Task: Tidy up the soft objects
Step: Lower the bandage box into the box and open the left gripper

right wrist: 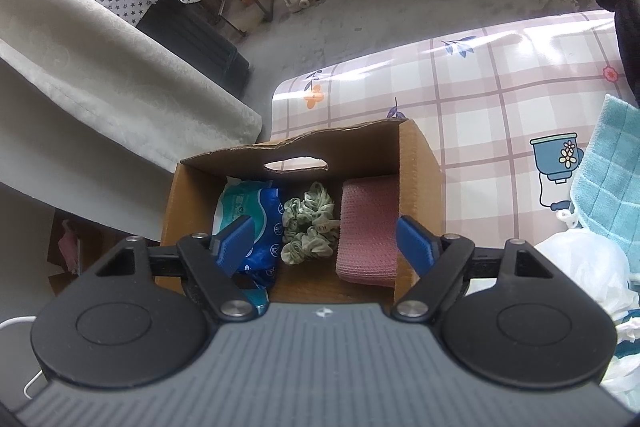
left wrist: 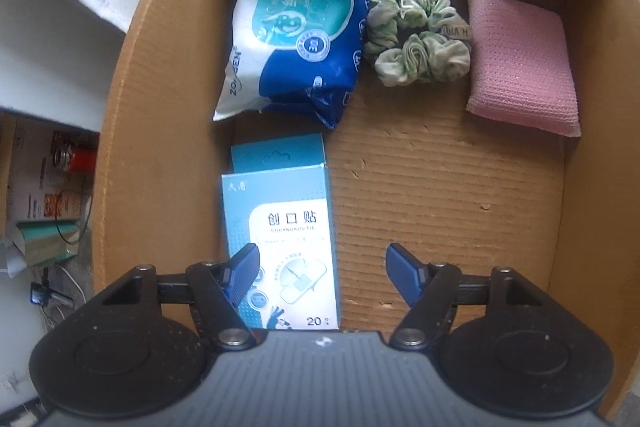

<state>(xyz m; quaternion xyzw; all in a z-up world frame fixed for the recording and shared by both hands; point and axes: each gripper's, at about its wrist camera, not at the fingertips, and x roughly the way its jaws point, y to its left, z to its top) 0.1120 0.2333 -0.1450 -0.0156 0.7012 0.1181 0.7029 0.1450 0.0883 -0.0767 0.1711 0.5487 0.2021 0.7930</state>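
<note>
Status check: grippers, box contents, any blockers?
Left gripper and right gripper open, empty. Cardboard box holds wipes, scrunchies, pink sponge, plaster box. Nothing blocking.

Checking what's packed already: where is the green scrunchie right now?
In the left wrist view, the crumpled green fabric scrunchie lies on the cardboard box floor near the far wall, between the blue wet-wipes pack and the pink sponge.

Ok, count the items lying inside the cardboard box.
4. Wet-wipes pack at the back left, green scrunchie beside it, pink sponge at the back right, plaster box in front. Nothing appears hidden.
</note>
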